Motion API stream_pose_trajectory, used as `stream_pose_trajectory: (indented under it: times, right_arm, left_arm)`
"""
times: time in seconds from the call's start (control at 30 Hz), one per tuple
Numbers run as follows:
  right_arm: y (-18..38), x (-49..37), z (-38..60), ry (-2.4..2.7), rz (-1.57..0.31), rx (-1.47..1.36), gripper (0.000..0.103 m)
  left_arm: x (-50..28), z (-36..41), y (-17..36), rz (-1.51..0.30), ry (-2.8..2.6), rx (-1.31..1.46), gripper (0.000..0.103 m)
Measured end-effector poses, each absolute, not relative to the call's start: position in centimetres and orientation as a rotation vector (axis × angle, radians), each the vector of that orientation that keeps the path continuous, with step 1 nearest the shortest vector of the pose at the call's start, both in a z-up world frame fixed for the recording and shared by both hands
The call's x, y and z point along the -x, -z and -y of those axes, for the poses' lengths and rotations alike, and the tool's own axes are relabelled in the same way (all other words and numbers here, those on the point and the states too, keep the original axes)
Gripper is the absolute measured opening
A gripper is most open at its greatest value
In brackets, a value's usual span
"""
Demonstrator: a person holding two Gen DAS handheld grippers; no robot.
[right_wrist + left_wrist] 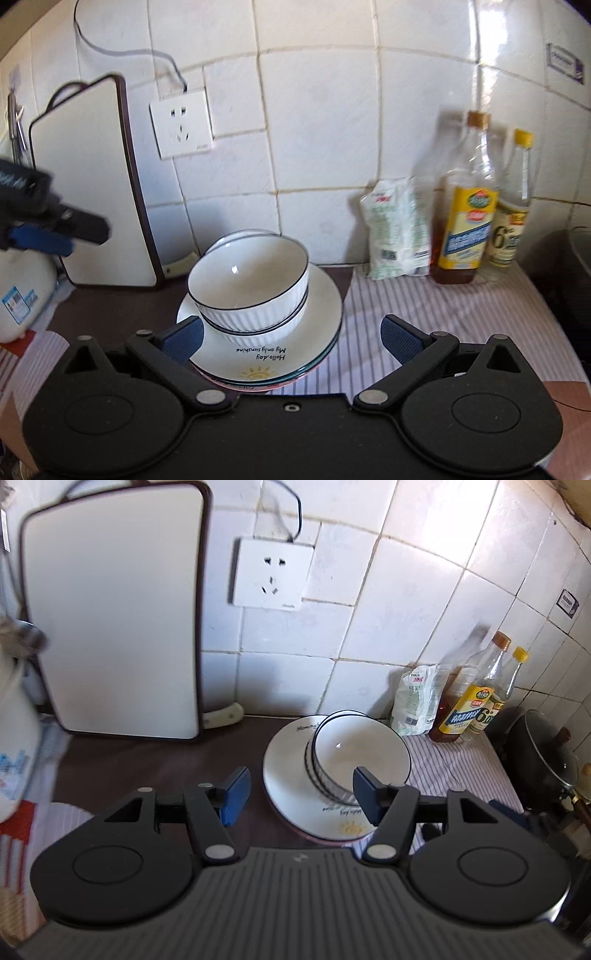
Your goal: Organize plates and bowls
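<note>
Board [114, 609]: leaning at far left, could tip if bumped.
Left tool [301, 794]: open, empty, jaws astride plate rim.
Bowls [249, 284]: nested on plates [325, 306], mid-desk (top bowl sits skewed, may slide).
Right tool [291, 338]: open, empty.
Bottles [469, 206]: close right; clear desk [147, 760] left.

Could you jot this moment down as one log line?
bowls: nested on plates | left gripper: open, empty | right gripper: open, empty

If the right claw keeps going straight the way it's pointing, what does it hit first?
Probably the stacked bowls on the plates, just left of the right claw centre; depth is unclear.
</note>
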State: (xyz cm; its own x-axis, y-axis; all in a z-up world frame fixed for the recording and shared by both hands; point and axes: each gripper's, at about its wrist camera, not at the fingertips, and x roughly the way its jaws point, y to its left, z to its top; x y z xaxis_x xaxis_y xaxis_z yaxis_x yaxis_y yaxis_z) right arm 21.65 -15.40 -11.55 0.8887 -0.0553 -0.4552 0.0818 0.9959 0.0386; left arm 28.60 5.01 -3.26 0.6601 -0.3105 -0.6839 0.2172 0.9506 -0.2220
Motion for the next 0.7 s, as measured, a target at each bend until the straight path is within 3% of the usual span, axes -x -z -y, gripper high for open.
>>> stream_pose_trajectory:
  times: [0.37, 0.7]
  right_arm:
    - [8.8, -17.2, 15.3, 0.146, -0.455, -0.027, 0.103]
    - [7.5, -14.1, 15.1, 0.184, -0.459, -0.031, 0.103]
  left_arm:
    - [-22.6, -6.4, 0.1, -0.804, 0.273, 0.08, 0.061]
    - [-18.8, -6.1, 1.7, -0.852, 0.269, 0.008, 0.065]
